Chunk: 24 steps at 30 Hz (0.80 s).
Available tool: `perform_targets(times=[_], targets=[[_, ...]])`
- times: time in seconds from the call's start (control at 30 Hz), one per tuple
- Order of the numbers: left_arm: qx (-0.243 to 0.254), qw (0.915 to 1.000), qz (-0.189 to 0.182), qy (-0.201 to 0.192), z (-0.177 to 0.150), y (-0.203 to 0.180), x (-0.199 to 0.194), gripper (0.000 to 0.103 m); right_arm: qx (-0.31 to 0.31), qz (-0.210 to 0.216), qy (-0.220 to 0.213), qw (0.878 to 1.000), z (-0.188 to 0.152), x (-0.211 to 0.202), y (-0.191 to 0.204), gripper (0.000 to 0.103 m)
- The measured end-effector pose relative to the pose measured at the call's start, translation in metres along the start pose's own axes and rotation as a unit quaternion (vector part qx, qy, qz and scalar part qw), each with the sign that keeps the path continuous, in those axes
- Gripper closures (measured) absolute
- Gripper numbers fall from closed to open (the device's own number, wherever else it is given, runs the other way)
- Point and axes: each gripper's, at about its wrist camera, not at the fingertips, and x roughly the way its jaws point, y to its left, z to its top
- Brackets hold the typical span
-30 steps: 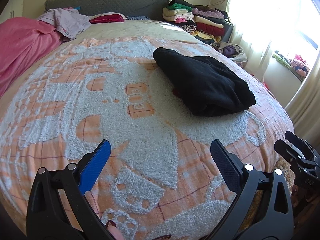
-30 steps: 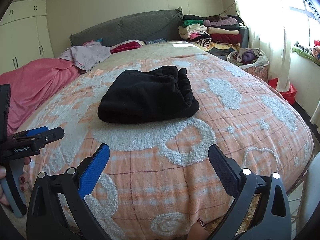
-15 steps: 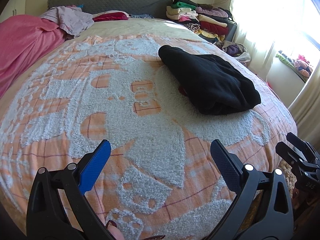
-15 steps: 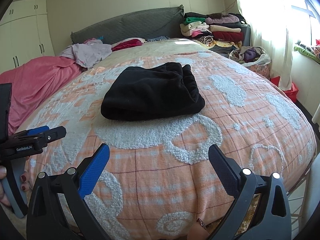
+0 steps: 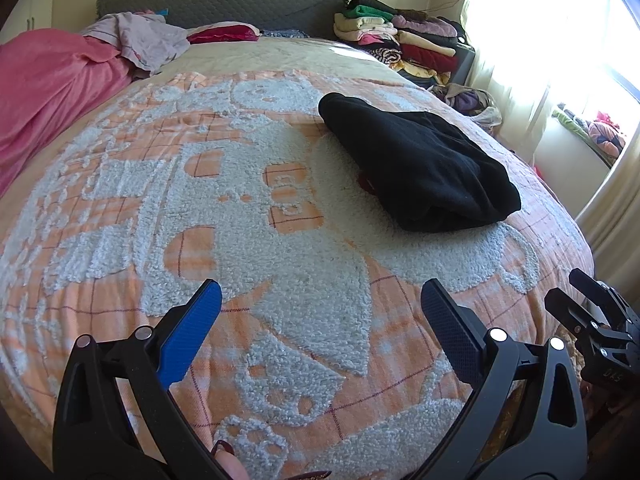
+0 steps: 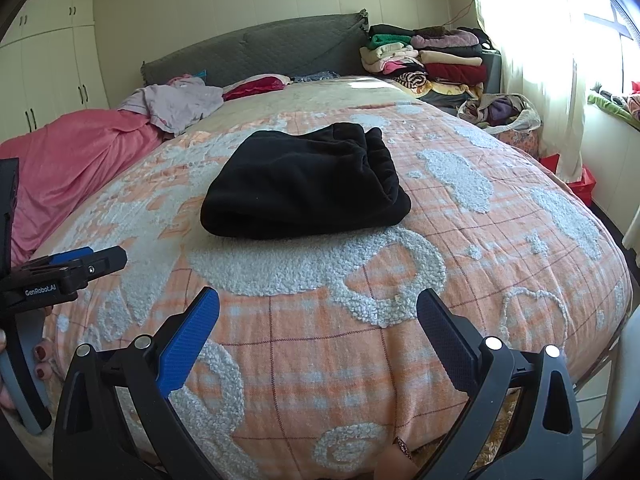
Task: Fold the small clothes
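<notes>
A black fleece garment (image 5: 416, 164) (image 6: 304, 188) lies folded into a thick bundle on the orange-and-white bedspread (image 5: 248, 232) (image 6: 400, 280), right of the bed's middle. My left gripper (image 5: 320, 304) hangs open over the near part of the bed, well short of the garment and left of it, with nothing between its fingers. My right gripper (image 6: 318, 308) is open too, near the foot of the bed, with the garment straight ahead and apart from it. Each gripper shows at the edge of the other's view.
A pink blanket (image 6: 72, 160) and a lilac garment (image 6: 180, 100) are heaped at the bed's left and head. Stacked folded clothes (image 6: 432, 60) stand beside the grey headboard (image 6: 256, 52). A bag of clothes (image 6: 504, 112) and a red box (image 6: 580, 184) sit on the floor by the curtain.
Both views have tilted up and drawn back slightly from the garment, so more of the headboard and wall shows. The garment has not moved and both grippers stay open.
</notes>
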Motion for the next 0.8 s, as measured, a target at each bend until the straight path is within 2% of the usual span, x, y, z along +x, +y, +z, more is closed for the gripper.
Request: perform_targets(times=[0.8], targets=[[0.0, 1.0, 0.002, 0.004, -0.0009, -0.0003, 0.0003, 0.01, 0.004, -0.004, -0.003, 1.0, -0.0011, 0.0001, -0.0044, 0.005]])
